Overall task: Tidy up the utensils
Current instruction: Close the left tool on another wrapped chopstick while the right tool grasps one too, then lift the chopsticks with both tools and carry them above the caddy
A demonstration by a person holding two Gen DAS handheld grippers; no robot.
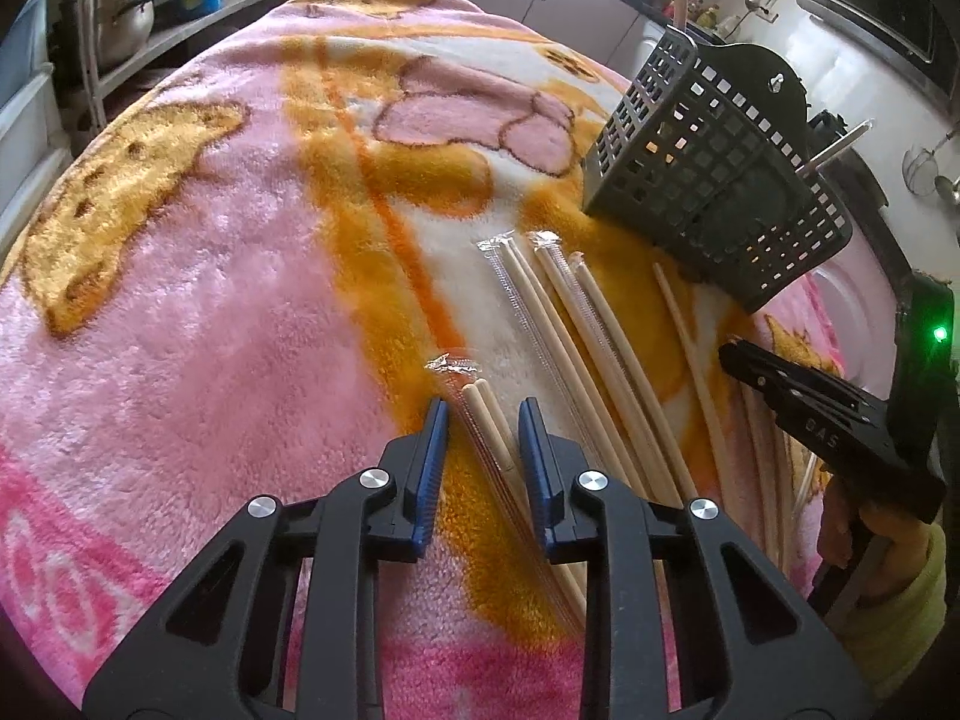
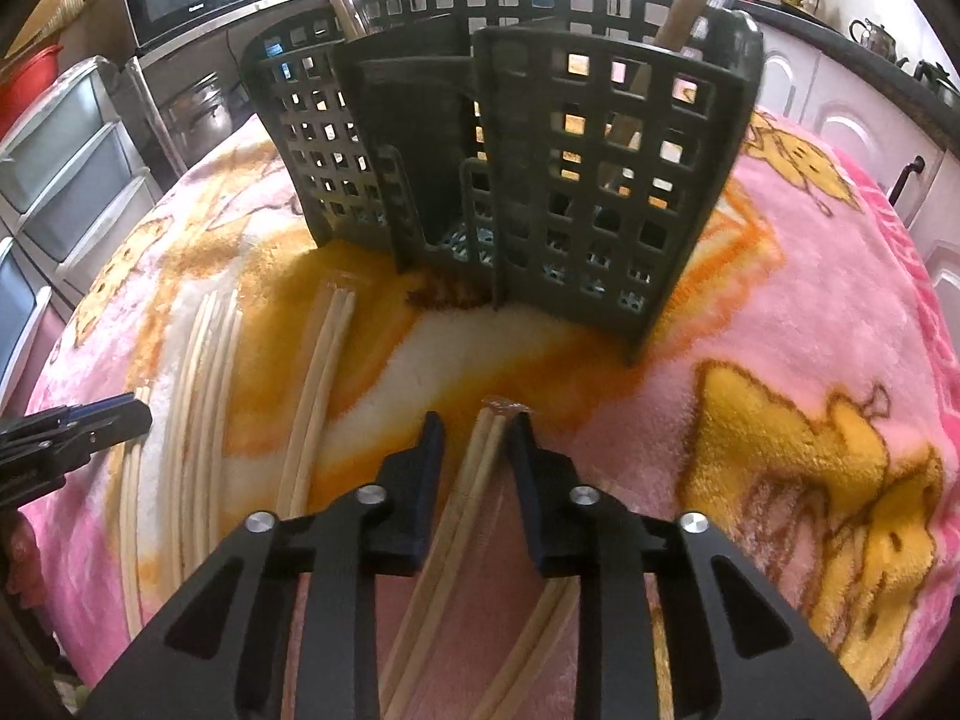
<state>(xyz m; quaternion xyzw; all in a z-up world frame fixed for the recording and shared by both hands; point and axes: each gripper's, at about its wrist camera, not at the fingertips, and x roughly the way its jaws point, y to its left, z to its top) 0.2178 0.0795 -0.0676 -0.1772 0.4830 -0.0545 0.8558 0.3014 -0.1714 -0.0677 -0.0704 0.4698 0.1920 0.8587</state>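
Lengthwise between each gripper's narrowed jaws lies a wrapped chopstick pair (image 1: 480,414), left gripper (image 1: 483,414) and right gripper (image 2: 477,429) alike, neither visibly pinching yet, with the basket (image 2: 600,180) ahead.

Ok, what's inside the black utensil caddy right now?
The black utensil caddy already holds two wrapped chopstick pairs: one in the left compartment, one in the right. The middle compartment looks empty, though the lattice walls hide most of the floor.

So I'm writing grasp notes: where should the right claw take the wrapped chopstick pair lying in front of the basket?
Grip the chopstick pair near its basket-end tips, coming from above, one finger either side. It lies flat and thin on the blanket, so across its width is likely the only bite.
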